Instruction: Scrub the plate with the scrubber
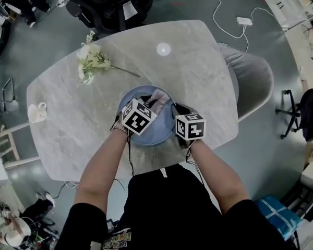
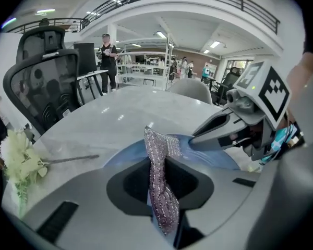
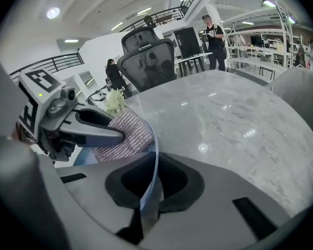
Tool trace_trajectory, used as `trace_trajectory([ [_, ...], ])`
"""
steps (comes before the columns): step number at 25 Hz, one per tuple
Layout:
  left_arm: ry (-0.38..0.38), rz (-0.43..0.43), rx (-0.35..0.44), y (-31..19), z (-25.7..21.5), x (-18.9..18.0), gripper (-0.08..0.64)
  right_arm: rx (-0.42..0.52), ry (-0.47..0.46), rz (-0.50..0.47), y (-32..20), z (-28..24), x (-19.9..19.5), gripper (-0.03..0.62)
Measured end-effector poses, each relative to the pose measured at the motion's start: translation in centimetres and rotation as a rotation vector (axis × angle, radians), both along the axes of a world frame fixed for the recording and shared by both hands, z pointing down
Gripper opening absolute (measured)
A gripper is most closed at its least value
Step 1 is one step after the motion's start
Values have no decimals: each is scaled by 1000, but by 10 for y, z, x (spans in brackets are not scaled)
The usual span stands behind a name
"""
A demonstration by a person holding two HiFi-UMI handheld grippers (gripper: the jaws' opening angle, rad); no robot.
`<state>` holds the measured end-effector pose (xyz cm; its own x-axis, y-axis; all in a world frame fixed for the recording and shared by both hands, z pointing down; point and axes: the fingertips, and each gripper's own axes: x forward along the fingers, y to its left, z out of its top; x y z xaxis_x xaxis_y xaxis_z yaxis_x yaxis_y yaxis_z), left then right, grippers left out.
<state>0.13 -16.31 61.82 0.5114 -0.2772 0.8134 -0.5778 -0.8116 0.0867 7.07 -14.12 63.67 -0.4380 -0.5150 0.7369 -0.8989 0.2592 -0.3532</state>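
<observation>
Table [image 1: 198, 77] is grey marble-look w/ rounded corners, in a big open workshop w/ a grey floor. Flowers [image 1: 91, 61] lie at the far left and a white mug [image 1: 36, 112] at the left edge. A black office chair [image 1: 109, 4] stands at the far side, a grey chair [image 1: 253, 79] on the right, and a power strip [image 1: 244, 21] lies on the floor beyond.

From the head view I can't see either gripper's tips, since the marker cubes cover them and also cover the near part of the blue plate [image 1: 159, 129]. Can't tell if the plate lies flat or is tipped. People in the bkgd are too small to make out.

Left gripper [image 2: 159, 163] is clamped on the scrubber [image 2: 159, 186], a glittery pinkish mesh. Its free end sticks out past the jaws over the plate's far half; contact w/ the plate isn't clear. Right gripper [image 3: 151, 163] is closed on the plate's right rim, which runs edge-on between its jaws. The two grippers sit just beside each other, w/ the scrubber between them.
</observation>
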Motion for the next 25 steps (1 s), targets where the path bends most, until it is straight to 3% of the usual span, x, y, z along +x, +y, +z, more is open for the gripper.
trace_trajectory([
  [7, -26, -215, -21, -19, 7, -33, 86, 12, 27, 12, 0, -2, 1, 29],
  [11, -33, -291, -27, -23, 7, -54, 86, 17, 33, 24, 0, -2, 2, 29],
  [18, -55, -380, -24, -21, 5, -87, 84, 11, 38, 44, 1, -1, 2, 29],
  [25, -117, -402, -1, -9, 2, -114, 84, 7, 42, 56, 1, 1, 2, 31],
])
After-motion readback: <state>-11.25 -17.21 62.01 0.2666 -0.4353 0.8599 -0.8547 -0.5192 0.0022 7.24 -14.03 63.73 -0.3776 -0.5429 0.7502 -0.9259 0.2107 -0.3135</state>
